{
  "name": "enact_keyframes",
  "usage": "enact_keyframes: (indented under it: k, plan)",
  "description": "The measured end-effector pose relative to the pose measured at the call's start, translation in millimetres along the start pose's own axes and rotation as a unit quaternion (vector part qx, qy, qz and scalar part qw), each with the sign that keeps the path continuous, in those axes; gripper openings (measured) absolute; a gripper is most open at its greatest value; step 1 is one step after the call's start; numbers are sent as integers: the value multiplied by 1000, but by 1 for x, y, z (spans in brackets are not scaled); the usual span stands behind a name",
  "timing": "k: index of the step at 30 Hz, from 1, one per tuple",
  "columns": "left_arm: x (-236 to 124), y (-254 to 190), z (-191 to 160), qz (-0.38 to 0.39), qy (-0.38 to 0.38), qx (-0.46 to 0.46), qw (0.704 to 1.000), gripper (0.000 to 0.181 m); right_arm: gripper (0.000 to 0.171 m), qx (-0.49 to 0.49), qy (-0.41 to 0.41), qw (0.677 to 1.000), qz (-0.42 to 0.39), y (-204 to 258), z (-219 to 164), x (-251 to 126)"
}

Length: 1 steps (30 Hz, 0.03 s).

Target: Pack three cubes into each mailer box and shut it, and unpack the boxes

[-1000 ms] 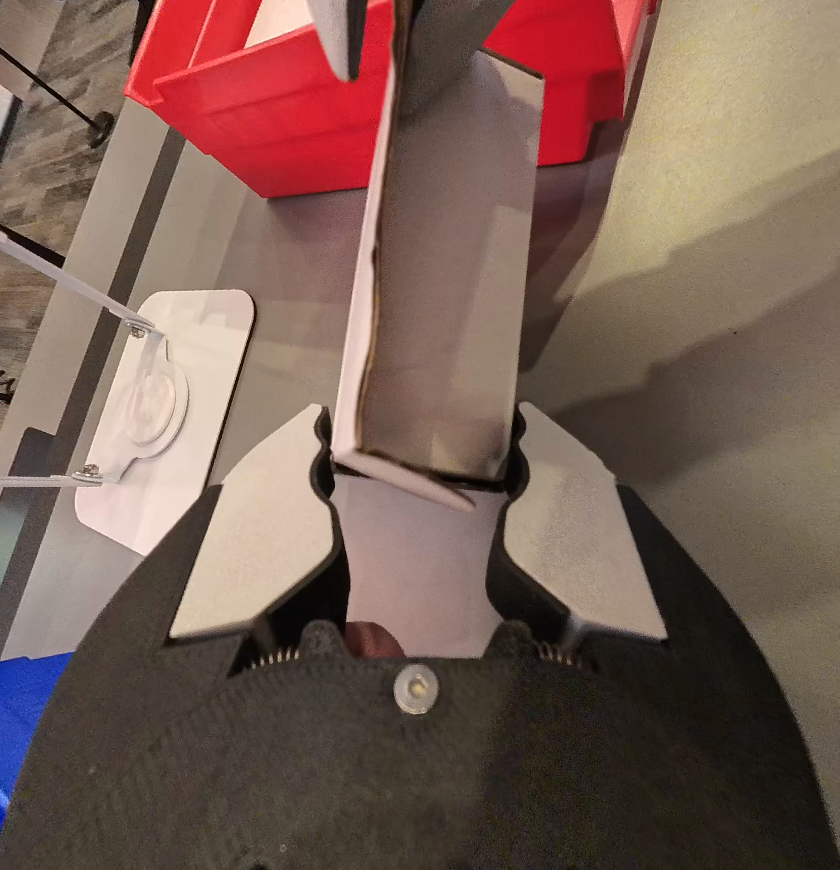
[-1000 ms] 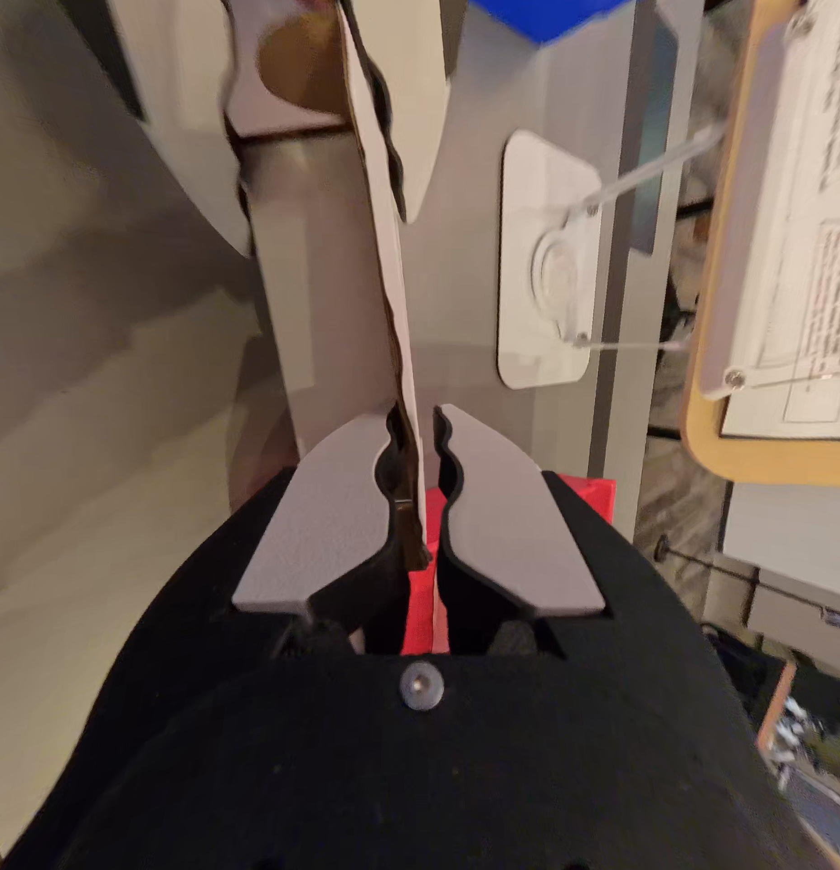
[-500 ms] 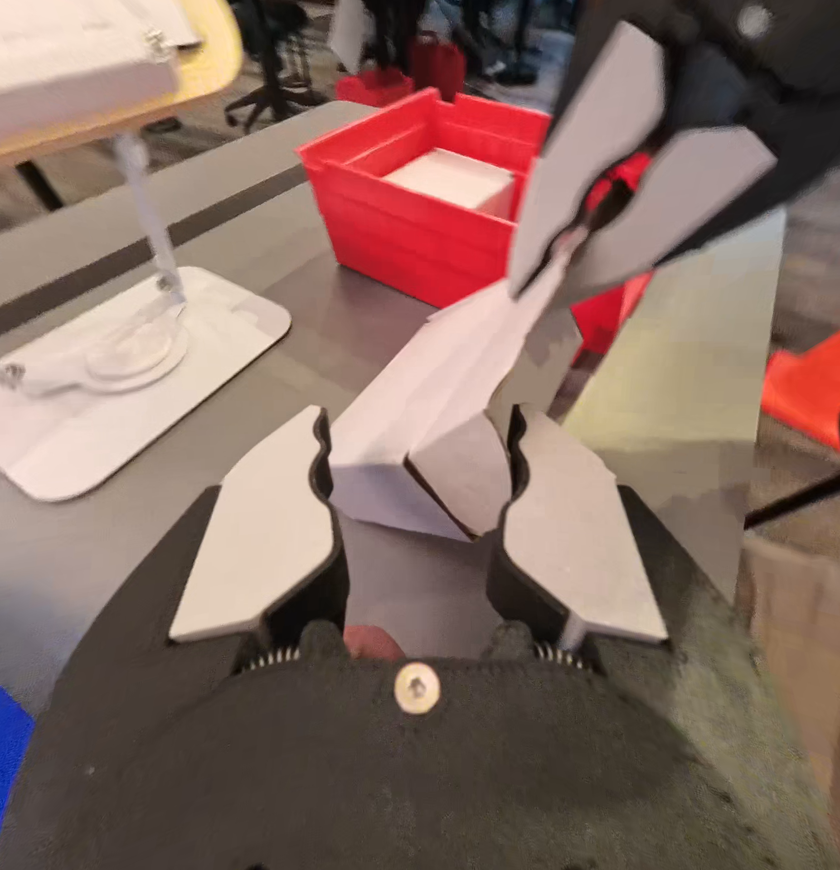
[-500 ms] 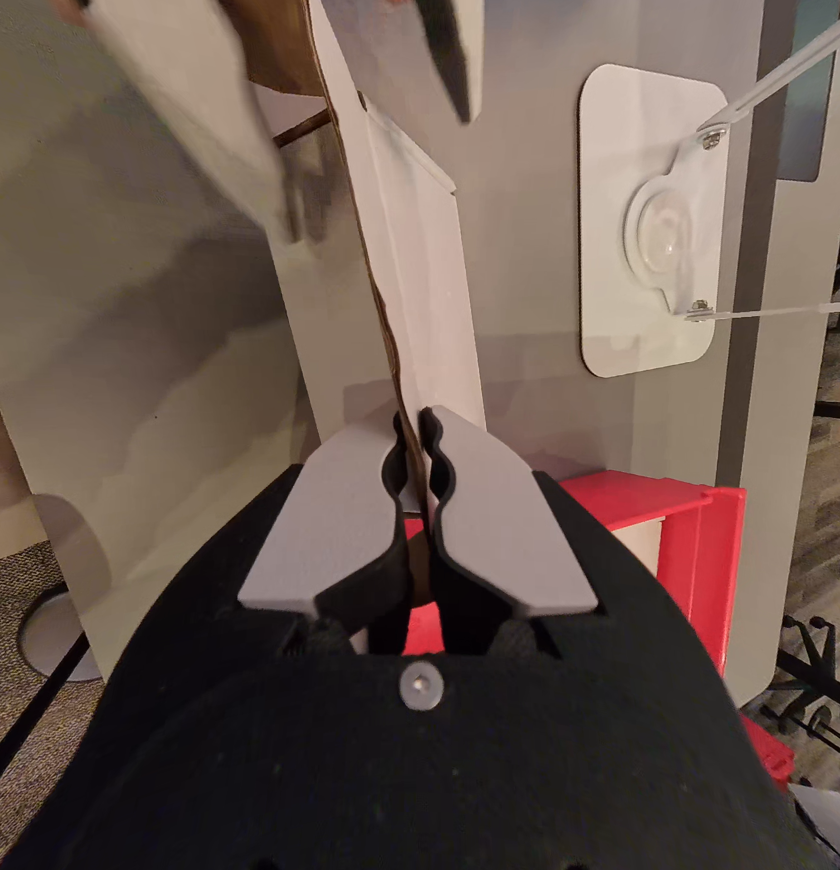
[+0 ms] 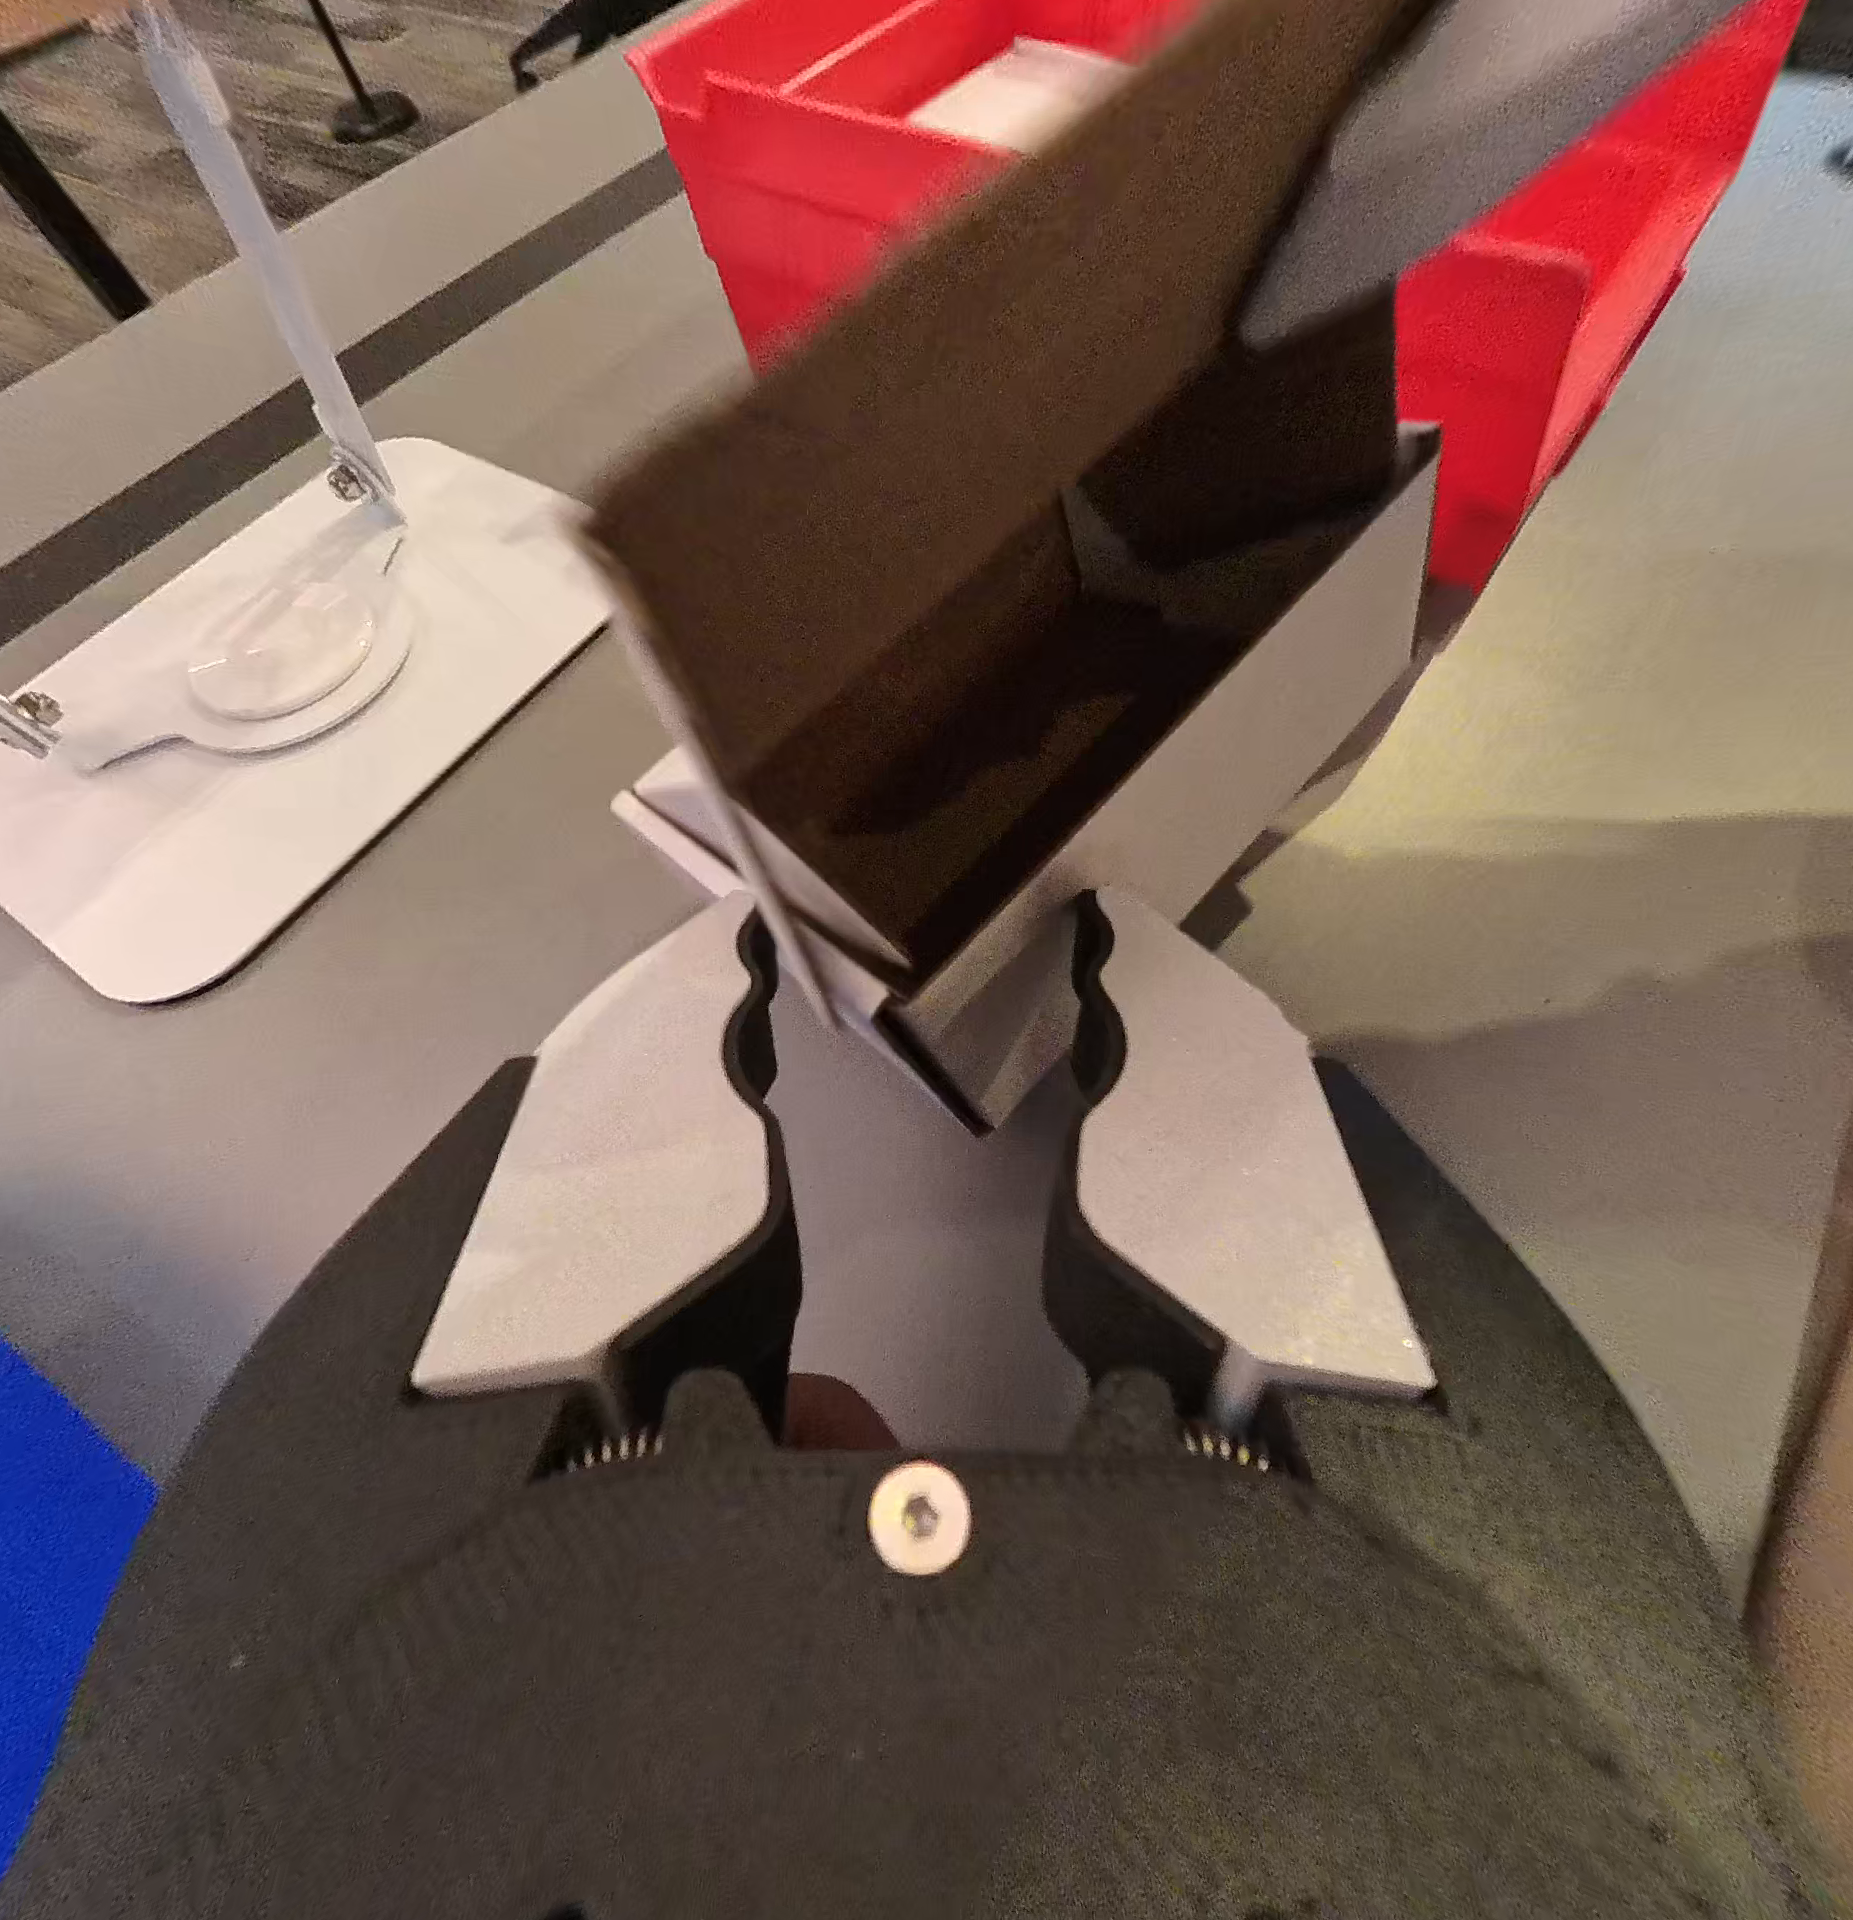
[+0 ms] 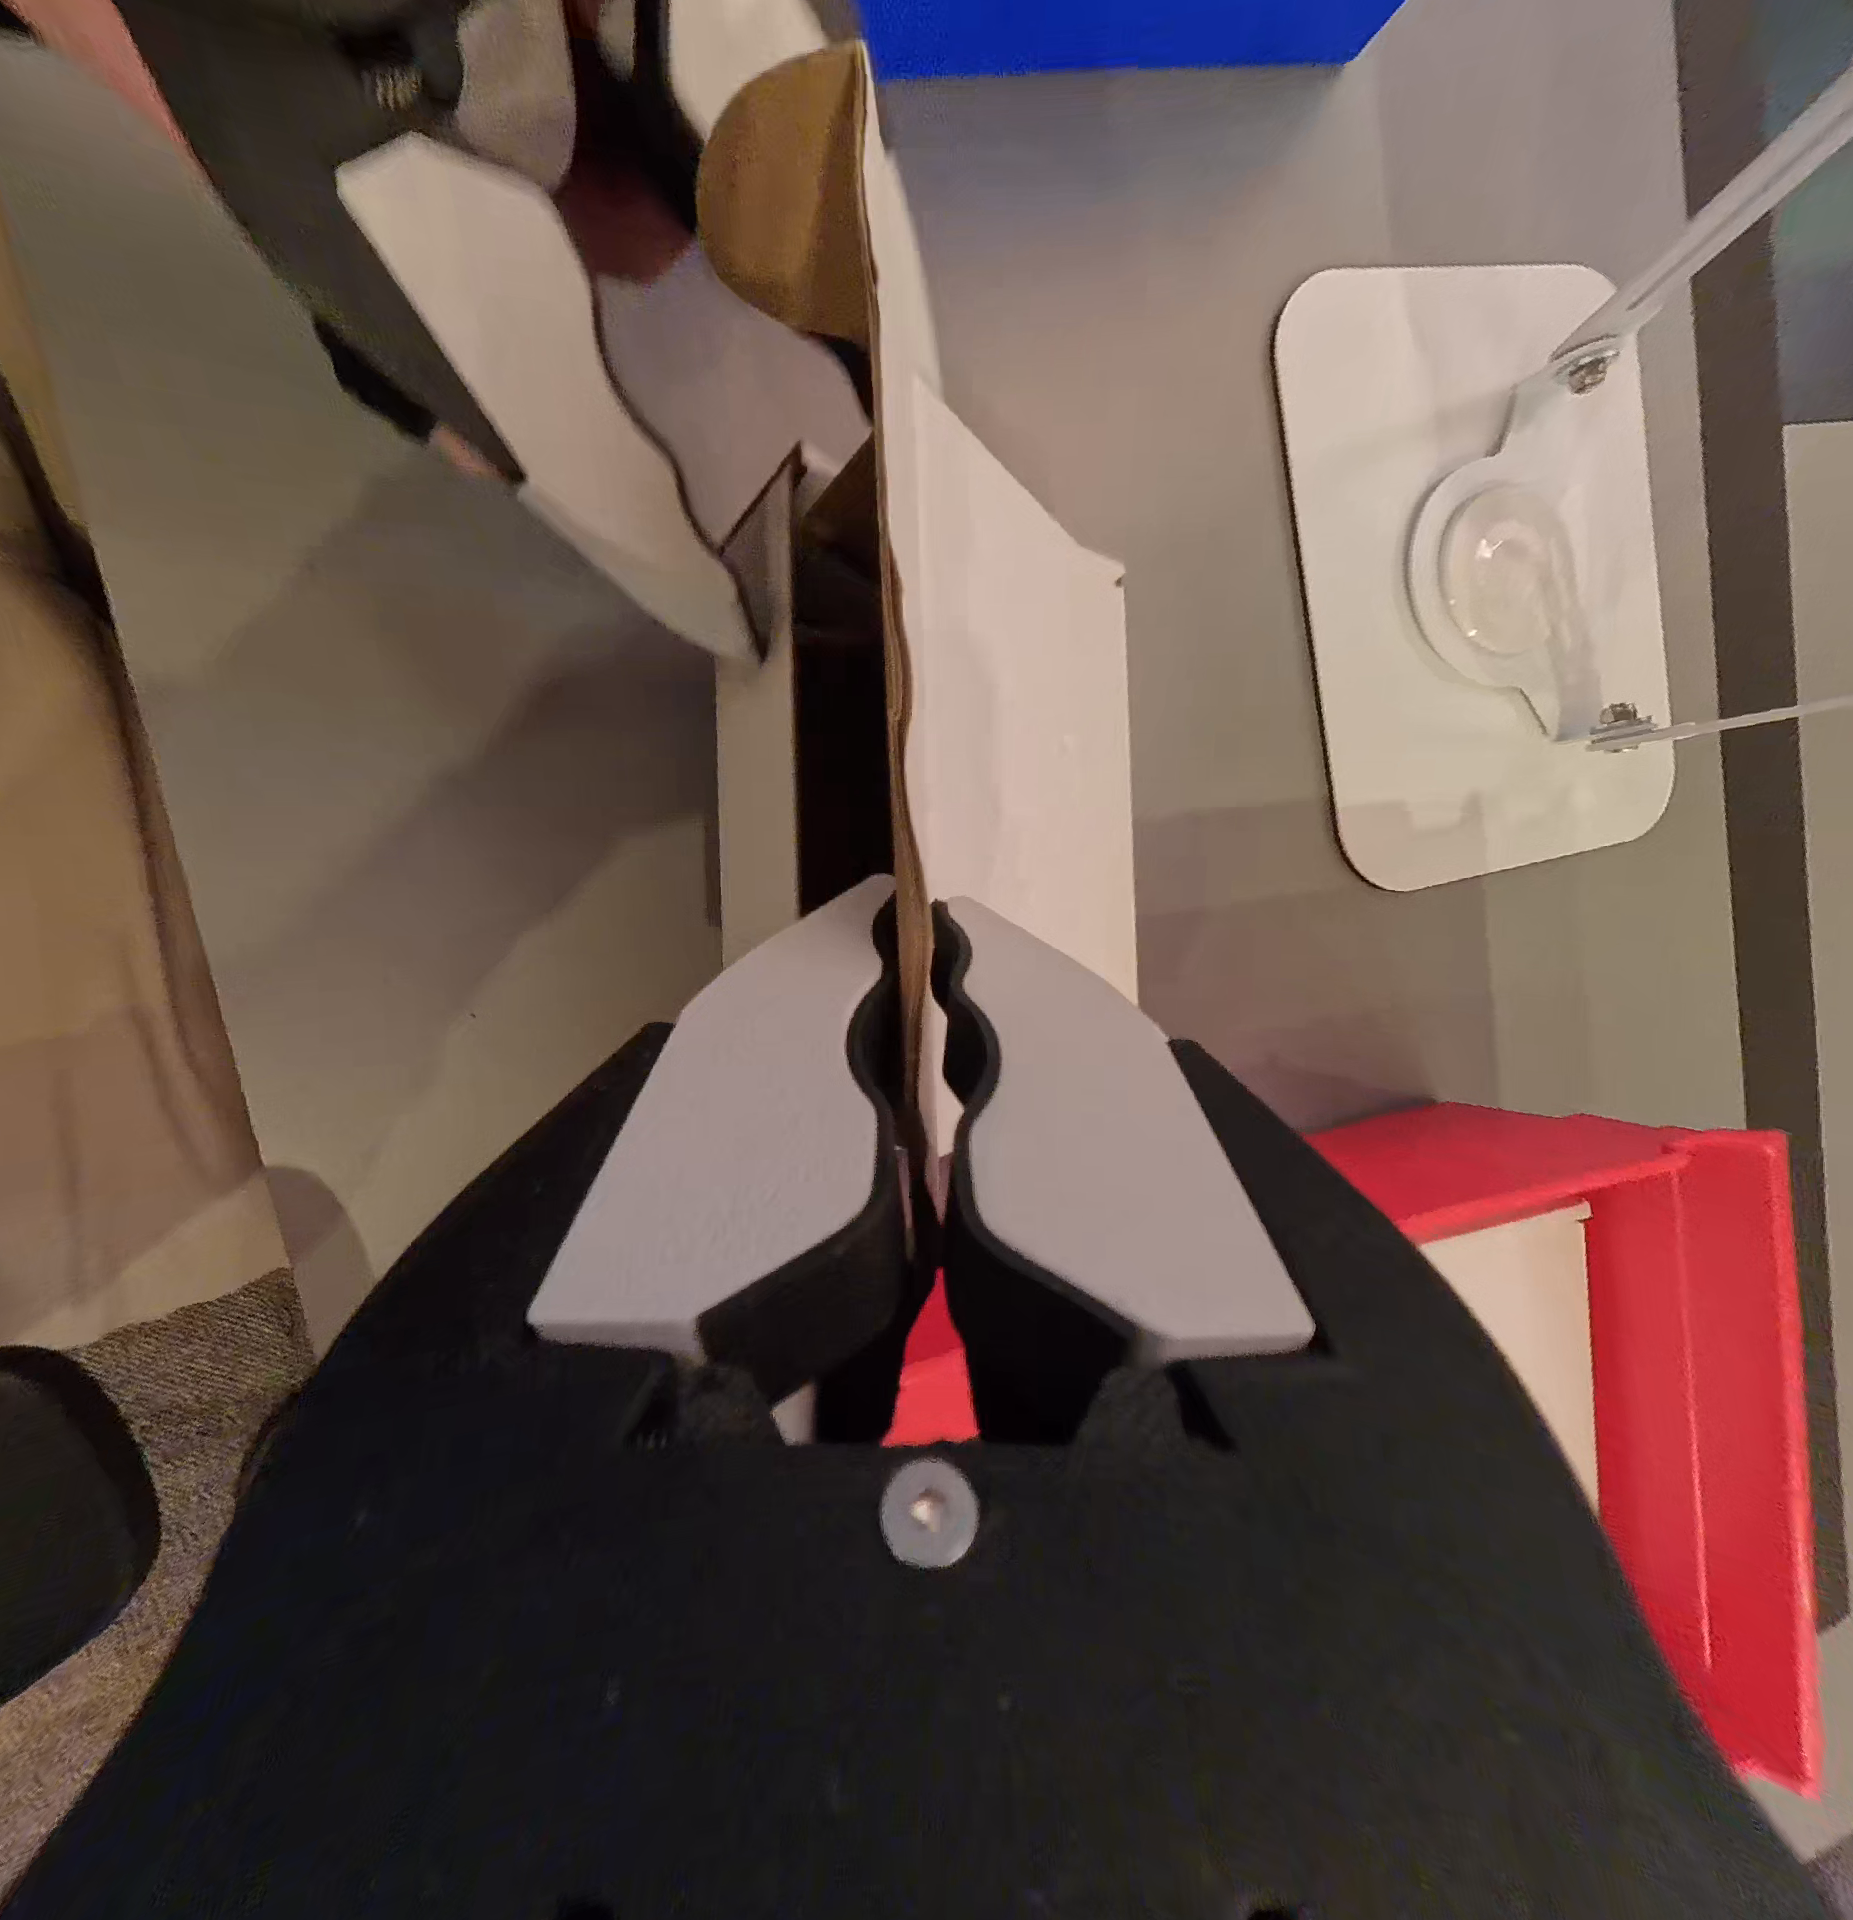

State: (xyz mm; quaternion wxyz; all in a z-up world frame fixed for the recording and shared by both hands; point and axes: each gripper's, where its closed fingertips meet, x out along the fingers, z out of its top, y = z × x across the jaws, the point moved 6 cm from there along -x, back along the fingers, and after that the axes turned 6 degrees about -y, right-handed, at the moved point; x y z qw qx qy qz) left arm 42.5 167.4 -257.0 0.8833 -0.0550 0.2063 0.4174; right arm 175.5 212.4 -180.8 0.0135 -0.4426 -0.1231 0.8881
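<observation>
Left wrist view is showing the left claw (image 5: 917, 1023) with its matte grey wavy-edged fingers (image 5: 631, 1164) gripping a corner of the mailer box (image 5: 1192, 707), a white cardboard carton with a brown inside, lifted and tilting above the smooth grey counter (image 5: 278, 1122). Its lid is standing open, blurred; I cannot tell what is lying inside. Right wrist view is showing the right claw (image 6: 917, 987) clenching on the thin edge of the box's lid panel. A glossy red plastic bin (image 5: 818, 177) is sitting behind the box with something white in it, a blue bin (image 6: 1109, 31) is sitting beyond, and a white stand base (image 5: 278, 727) is resting nearby.
</observation>
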Motion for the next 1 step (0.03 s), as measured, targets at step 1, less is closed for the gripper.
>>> enact_keyframes:
  k: [1]
  plan:
    - [1,-1,-2,4,10,10,1000,55,1,8,-6,1000,1,-3,2,-3]
